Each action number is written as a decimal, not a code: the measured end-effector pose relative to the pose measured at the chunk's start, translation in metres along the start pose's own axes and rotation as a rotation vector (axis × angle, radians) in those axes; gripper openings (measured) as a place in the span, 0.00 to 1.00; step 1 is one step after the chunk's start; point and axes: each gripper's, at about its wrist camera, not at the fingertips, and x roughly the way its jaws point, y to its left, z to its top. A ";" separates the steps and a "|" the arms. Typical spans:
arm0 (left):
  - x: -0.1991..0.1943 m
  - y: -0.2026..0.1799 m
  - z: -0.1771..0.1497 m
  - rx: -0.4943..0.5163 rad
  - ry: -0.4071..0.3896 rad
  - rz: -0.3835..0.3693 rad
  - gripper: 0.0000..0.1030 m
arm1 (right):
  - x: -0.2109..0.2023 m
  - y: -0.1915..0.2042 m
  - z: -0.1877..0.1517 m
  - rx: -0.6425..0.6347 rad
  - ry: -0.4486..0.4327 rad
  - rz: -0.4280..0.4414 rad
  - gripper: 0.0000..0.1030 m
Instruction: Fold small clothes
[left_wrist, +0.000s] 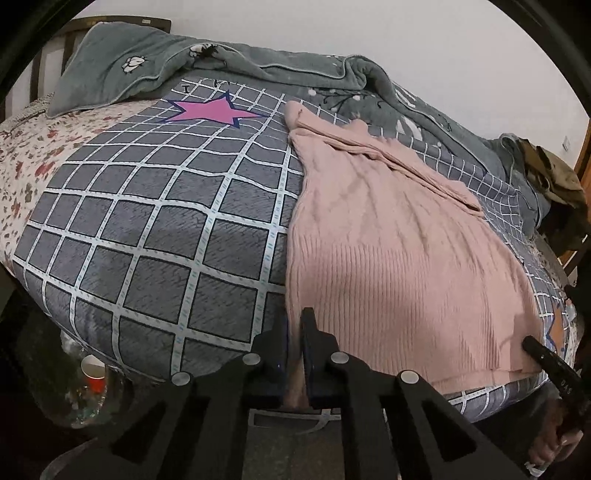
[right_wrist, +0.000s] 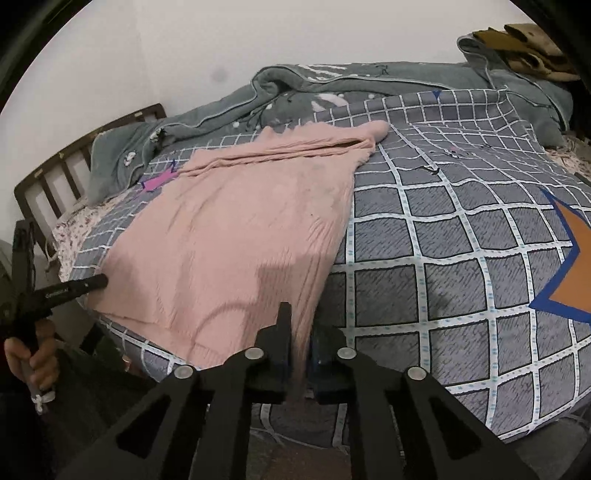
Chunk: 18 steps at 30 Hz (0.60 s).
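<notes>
A pink knit sweater (left_wrist: 388, 240) lies flat on the grey checked bedspread (left_wrist: 147, 229), sleeves folded across its far end. My left gripper (left_wrist: 295, 332) is shut on the sweater's near left hem corner. My right gripper (right_wrist: 301, 332) is shut on the sweater's (right_wrist: 240, 229) near right hem corner, over the bedspread (right_wrist: 443, 258). Each gripper shows in the other's view: the right one (left_wrist: 535, 350) at the hem's right corner, the left one (right_wrist: 88, 284) at the left corner.
A grey-green blanket (left_wrist: 258, 62) is bunched along the far side by the wall. A wooden headboard (right_wrist: 74, 162) stands at the left. Olive clothing (left_wrist: 554, 177) is piled at the far right. A red paper cup (left_wrist: 94, 374) sits below the bed edge.
</notes>
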 end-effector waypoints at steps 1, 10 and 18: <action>0.000 0.000 0.000 -0.002 0.000 0.005 0.12 | 0.001 0.000 0.000 -0.001 0.000 -0.007 0.16; 0.005 0.001 -0.001 -0.020 0.023 0.002 0.23 | 0.000 0.003 -0.001 -0.017 -0.023 -0.067 0.16; 0.007 -0.005 -0.003 0.008 0.014 0.019 0.24 | 0.004 0.007 -0.003 -0.021 0.005 -0.051 0.10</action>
